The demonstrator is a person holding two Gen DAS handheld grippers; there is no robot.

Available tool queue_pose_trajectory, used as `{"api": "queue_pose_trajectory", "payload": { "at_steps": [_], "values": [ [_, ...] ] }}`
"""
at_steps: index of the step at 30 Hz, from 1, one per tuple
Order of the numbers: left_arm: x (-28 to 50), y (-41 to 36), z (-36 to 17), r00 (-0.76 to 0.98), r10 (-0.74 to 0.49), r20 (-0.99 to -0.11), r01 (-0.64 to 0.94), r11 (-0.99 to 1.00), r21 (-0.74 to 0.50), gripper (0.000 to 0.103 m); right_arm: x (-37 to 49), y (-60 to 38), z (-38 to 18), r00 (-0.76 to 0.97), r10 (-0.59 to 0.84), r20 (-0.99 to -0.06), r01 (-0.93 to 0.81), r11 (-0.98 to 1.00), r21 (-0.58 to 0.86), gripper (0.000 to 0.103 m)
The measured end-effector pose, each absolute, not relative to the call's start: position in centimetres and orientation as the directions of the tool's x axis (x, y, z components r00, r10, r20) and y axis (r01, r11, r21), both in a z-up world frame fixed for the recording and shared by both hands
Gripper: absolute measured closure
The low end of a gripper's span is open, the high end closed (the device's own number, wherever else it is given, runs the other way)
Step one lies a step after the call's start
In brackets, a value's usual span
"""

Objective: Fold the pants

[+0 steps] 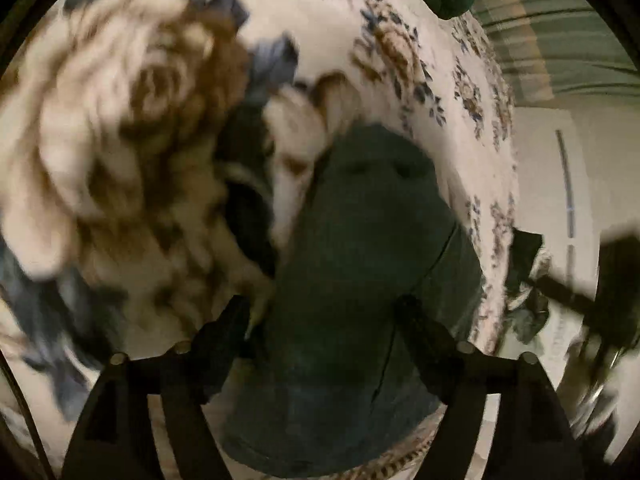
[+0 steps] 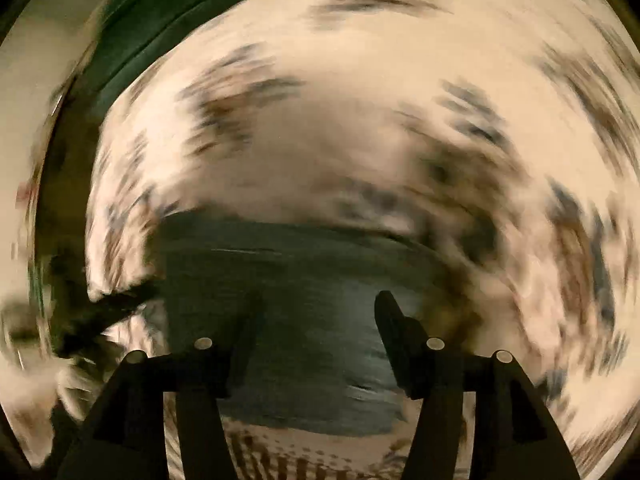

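Item: dark pants (image 1: 360, 280), folded, lying on floral bedspread (image 1: 400, 20). Left gripper (image 1: 320, 320) and right gripper (image 2: 320, 312): jaws released, spread above the fabric, grasping nothing.

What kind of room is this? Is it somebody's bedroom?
Probably a bedroom, yes. The dark folded pants lie on a big soft floral bedspread that looks like it covers a bed. Past its edge there is a striped green cloth, perhaps bedding or a curtain, and a pale wall.
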State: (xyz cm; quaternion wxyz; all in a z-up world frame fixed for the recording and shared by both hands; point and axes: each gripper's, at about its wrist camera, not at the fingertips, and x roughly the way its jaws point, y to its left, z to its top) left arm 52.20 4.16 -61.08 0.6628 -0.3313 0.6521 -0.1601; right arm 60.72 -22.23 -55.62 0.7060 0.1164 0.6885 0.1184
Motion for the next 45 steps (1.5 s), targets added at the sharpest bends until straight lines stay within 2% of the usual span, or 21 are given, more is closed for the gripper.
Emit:
{"api": "queue_pose_trajectory", "payload": {
  "at_steps": [7,8,9,10,11,13,15,18,19,22,24,26,28,29,30,35,36,38,40,42,45],
  "values": [
    [52.3,3.7,-61.9,0.113,-0.673,-0.731,-0.141,0.718,-0.682,0.023,70.6,-4.2,-63.5,-0.263,0.21,-0.942,-0.371,0.879,0.3,0.042],
    [52.2,3.5,-61.7,0.115,-0.675,-0.729,-0.114,0.72,-0.685,0.027,70.9,-2.8,-64.8,-0.294,0.165,-0.941,-0.4,0.873,0.278,0.042],
    [52.3,3.1,-61.4,0.112,-0.683,-0.722,-0.075,0.718,-0.692,0.04,71.2,-1.4,-66.3,-0.329,0.116,-0.937,-0.439,0.86,0.261,0.044],
    [52.4,2.4,-60.9,0.101,-0.666,-0.739,-0.024,0.741,-0.671,0.044,71.2,-0.2,-67.3,-0.348,0.067,-0.935,-0.485,0.841,0.24,0.049],
    [52.5,1.9,-60.8,0.099,-0.653,-0.751,0.007,0.755,-0.656,0.046,71.0,0.7,-67.9,-0.35,0.023,-0.936,-0.526,0.822,0.217,0.07],
    [52.3,1.5,-60.3,0.108,-0.641,-0.76,0.057,0.767,-0.639,0.051,71.1,1.0,-67.8,-0.344,-0.003,-0.939,-0.529,0.827,0.192,0.08],
    [52.0,1.7,-60.1,0.129,-0.654,-0.745,0.051,0.755,-0.654,0.053,72.3,-0.5,-67.8,-0.369,0.064,-0.927,-0.384,0.898,0.215,0.085],
    [51.7,1.7,-59.8,0.158,-0.65,-0.743,0.06,0.757,-0.65,0.053,73.6,-5.2,-69.2,-0.428,0.258,-0.866,-0.02,0.955,0.295,0.086],
    [51.7,1.7,-59.8,0.161,-0.653,-0.74,0.059,0.754,-0.654,0.053,73.7,-7.3,-70.2,-0.438,0.36,-0.824,0.15,0.933,0.328,0.086],
    [51.6,2.2,-60.1,0.158,-0.675,-0.72,0.042,0.733,-0.678,0.053,73.1,-10.7,-71.7,-0.41,0.523,-0.747,0.385,0.842,0.377,0.086],
    [51.7,2.5,-60.4,0.154,-0.693,-0.705,0.024,0.715,-0.698,0.053,73.3,-10.4,-71.6,-0.443,0.528,-0.725,0.325,0.848,0.419,0.084],
    [51.8,2.7,-60.5,0.143,-0.69,-0.709,0.027,0.719,-0.694,0.053,74.4,-8.7,-69.1,-0.454,0.423,-0.784,0.097,0.898,0.428,0.079],
    [51.9,2.6,-60.3,0.141,-0.686,-0.713,0.034,0.723,-0.689,0.053,75.3,-7.7,-67.0,-0.421,0.341,-0.84,-0.034,0.92,0.391,0.057],
    [52.0,2.4,-60.1,0.141,-0.68,-0.719,0.038,0.73,-0.683,0.053,75.6,-6.7,-66.0,-0.405,0.295,-0.865,-0.115,0.922,0.369,0.041],
    [51.9,2.1,-59.8,0.144,-0.674,-0.724,0.049,0.736,-0.675,0.053,75.8,-6.1,-65.8,-0.41,0.271,-0.871,-0.153,0.921,0.359,0.035],
    [51.3,0.9,-58.2,0.157,-0.664,-0.731,0.091,0.747,-0.659,0.053,74.4,-0.2,-69.5,-0.571,-0.003,-0.821,-0.388,0.883,0.266,0.035],
    [51.2,0.5,-57.9,0.16,-0.667,-0.728,0.096,0.744,-0.661,0.053,73.8,0.2,-70.4,-0.584,-0.06,-0.809,-0.427,0.871,0.243,0.042],
    [50.8,-0.1,-57.5,0.166,-0.665,-0.728,0.11,0.746,-0.656,0.053,73.0,0.8,-71.4,-0.564,-0.186,-0.805,-0.518,0.839,0.17,0.07],
    [50.5,-0.7,-56.9,0.185,-0.658,-0.73,0.13,0.753,-0.646,0.053,73.7,0.3,-70.9,-0.572,-0.158,-0.805,-0.461,0.874,0.156,0.08],
    [50.6,-0.8,-56.8,0.2,-0.674,-0.711,0.122,0.737,-0.664,0.054,75.4,-1.8,-69.8,-0.565,-0.064,-0.822,-0.328,0.932,0.154,0.084],
    [50.9,-0.9,-57.0,0.203,-0.679,-0.706,0.122,0.733,-0.67,0.054,77.6,-7.7,-70.3,-0.587,0.207,-0.782,0.068,0.976,0.207,0.094]
  ]
}}
